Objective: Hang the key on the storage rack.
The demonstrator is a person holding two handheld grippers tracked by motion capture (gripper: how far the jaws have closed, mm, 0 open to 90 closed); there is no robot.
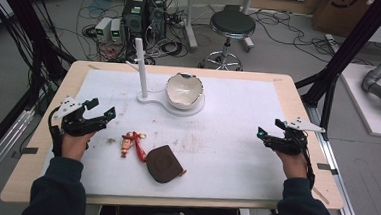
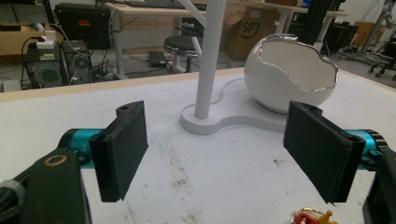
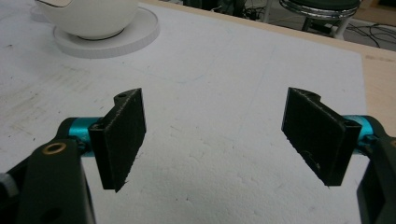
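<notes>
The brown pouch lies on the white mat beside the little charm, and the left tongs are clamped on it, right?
Not clamped. In the high view the left tongs stand open and apart from the brown pouch, which lies on the white mat beside the little charm.

Little red and gold keychain charm (image 1: 128, 144) is lying flat on the white mat near the front left, with its red cord trailing to the right. Right next to it, touching or nearly so, sits a round brown leather pouch (image 1: 163, 163), also flat, looks closed up.
</notes>
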